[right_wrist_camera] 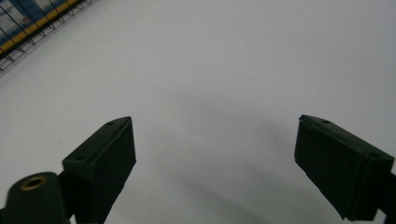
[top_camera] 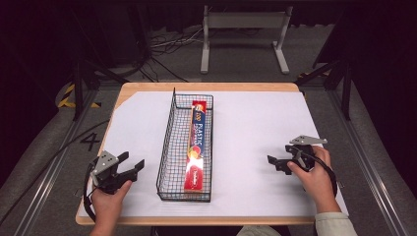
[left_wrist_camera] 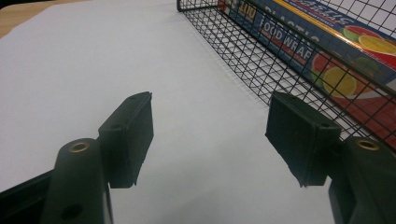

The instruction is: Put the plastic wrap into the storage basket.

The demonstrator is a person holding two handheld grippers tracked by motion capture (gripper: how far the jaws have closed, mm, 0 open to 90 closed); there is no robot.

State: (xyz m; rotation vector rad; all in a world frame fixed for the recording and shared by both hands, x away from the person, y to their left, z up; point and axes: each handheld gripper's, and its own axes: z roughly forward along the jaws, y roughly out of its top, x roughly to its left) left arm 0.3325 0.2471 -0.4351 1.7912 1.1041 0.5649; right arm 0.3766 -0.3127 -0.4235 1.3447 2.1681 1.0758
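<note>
The box of plastic food wrap lies lengthwise in the wire basket at the table's middle. The left gripper, jaws spread and empty, sits near the front-left corner, just beside the basket; the right gripper, likewise spread, seems to rest toward the right edge.

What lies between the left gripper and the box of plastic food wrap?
The black wire basket's near side wall; the box of plastic food wrap lies inside it. Bare white sheet separates the left gripper from that wall, as the high view and left gripper view show.
</note>
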